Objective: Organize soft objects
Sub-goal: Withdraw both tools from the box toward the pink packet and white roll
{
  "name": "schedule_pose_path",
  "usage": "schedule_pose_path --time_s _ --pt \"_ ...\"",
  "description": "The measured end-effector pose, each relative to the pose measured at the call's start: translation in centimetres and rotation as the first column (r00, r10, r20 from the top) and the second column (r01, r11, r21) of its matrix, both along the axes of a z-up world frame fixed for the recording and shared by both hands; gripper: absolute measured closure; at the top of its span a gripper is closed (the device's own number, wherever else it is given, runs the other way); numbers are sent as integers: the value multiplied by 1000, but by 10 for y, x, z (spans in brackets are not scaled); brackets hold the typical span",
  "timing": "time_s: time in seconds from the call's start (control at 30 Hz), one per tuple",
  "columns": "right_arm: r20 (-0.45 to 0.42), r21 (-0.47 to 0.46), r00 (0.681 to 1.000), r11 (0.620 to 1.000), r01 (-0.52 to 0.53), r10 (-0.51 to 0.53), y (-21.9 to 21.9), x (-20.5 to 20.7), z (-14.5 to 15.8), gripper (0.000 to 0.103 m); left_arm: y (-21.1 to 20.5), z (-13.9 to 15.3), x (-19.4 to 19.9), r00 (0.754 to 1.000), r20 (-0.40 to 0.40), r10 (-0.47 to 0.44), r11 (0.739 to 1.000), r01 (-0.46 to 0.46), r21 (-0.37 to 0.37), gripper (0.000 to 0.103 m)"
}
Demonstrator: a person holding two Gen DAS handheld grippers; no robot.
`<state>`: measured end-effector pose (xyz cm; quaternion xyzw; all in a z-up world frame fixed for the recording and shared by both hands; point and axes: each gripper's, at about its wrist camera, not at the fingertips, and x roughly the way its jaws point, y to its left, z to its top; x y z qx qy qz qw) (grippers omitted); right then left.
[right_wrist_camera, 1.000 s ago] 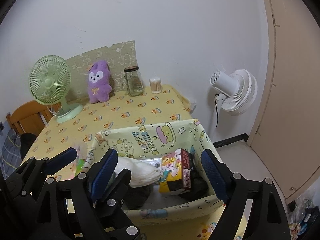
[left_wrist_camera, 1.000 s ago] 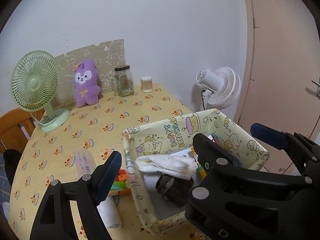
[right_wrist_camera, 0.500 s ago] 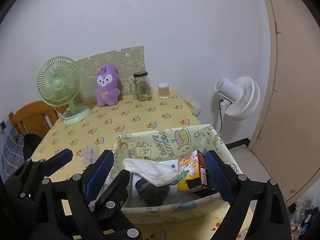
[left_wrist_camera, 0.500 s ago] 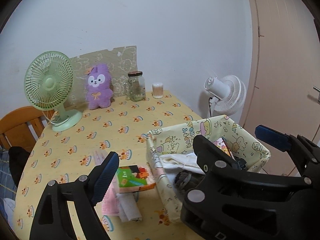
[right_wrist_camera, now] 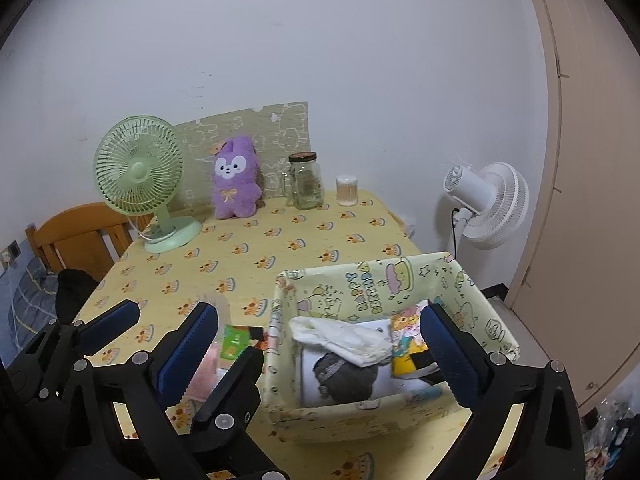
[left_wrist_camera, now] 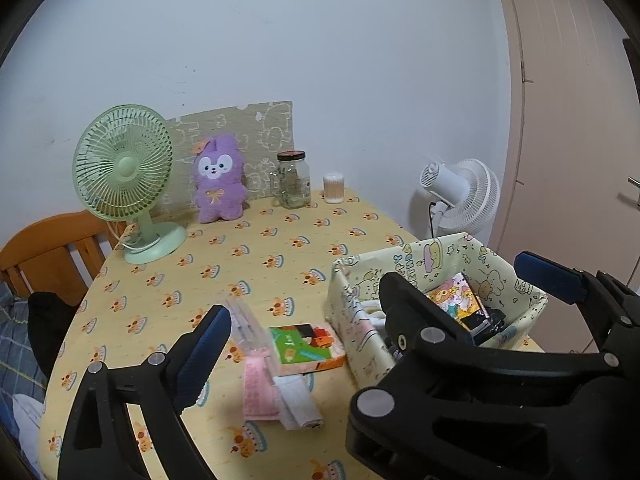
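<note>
A yellow cartoon-print fabric box (right_wrist_camera: 376, 292) stands at the table's near right; it also shows in the left wrist view (left_wrist_camera: 436, 256). Inside lie a white cloth (right_wrist_camera: 344, 338), a dark grey rolled cloth (right_wrist_camera: 344, 374) and a colourful packet (right_wrist_camera: 408, 340). Left of the box lie a pink cloth (left_wrist_camera: 256, 388), a white folded cloth (left_wrist_camera: 298, 400) and a green-orange packet (left_wrist_camera: 306, 344). A purple plush rabbit (left_wrist_camera: 218, 178) sits at the far edge. My left gripper (left_wrist_camera: 372, 312) is open and empty above these items. My right gripper (right_wrist_camera: 316, 344) is open and empty above the box.
A green desk fan (left_wrist_camera: 126, 176) stands far left, with a glass jar (left_wrist_camera: 294, 180) and a cotton-swab tub (left_wrist_camera: 334, 188) by the wall. A white fan (left_wrist_camera: 464, 196) stands beyond the table's right edge. A wooden chair (left_wrist_camera: 48, 248) is at the left.
Both grippers have pulled back and up from the box. The view widened, so the packet and cloths left of the box show fully. Both stayed open.
</note>
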<state>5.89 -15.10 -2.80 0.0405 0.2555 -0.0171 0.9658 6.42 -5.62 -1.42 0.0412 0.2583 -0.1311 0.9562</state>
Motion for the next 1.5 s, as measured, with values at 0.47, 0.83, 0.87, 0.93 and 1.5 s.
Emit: schedule_pose_path --time_s 0.47,0.83,0.87,0.93,1.5 --pt "0 -4 998 998 -71 71 34 -7 -3 9 33 -4 -11 999 -7 45 999 -45 1 7" --pt "-30 3 992 993 -119 119 62 -6 -19 13 57 -21 -14 995 -39 87 996 -86 17 7" --pt "-32 3 992 993 -122 122 64 -6 -20 13 60 -22 -14 995 -42 90 996 -89 18 7" --pt "-38 2 991 991 -131 131 69 -5 -24 14 65 -27 -13 993 -55 101 995 -100 23 7" --pt "-128 8 973 981 -193 193 103 19 -61 30 97 -64 4 980 -145 140 990 -138 26 7"
